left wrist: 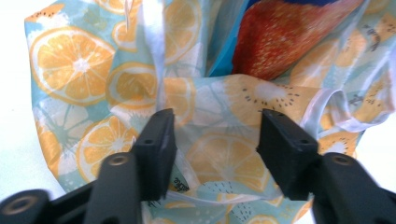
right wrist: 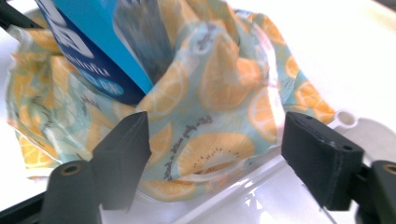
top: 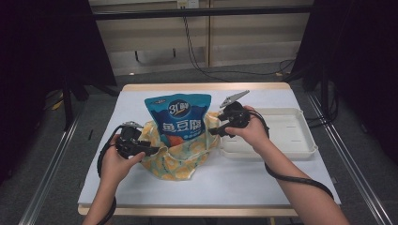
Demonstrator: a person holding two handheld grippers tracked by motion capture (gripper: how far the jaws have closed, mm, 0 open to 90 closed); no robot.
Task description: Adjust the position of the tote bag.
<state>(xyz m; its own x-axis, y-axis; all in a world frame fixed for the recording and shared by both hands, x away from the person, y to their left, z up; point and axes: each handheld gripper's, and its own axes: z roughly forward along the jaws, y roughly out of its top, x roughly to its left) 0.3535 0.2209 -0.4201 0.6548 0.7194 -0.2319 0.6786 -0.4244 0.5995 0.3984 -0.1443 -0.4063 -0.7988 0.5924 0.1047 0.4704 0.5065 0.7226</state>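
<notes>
A blue snack packet (top: 177, 117) stands upright inside a soft bag printed with orange slices (top: 180, 157) in the middle of the table. My left gripper (top: 151, 150) is at the bag's left side, jaws open, with the fabric (left wrist: 219, 154) between and beyond them. My right gripper (top: 215, 131) is at the bag's right side, jaws open wide around the fabric's edge (right wrist: 210, 140). The packet's blue side (right wrist: 93, 51) and its red picture (left wrist: 289, 37) show close up.
A white plastic tray (top: 300, 150) lies to the right of the bag, under my right hand; its rim (right wrist: 261, 186) shows below the fabric. The table has a white cover (top: 234, 183) with free room in front. Cables run over the floor behind.
</notes>
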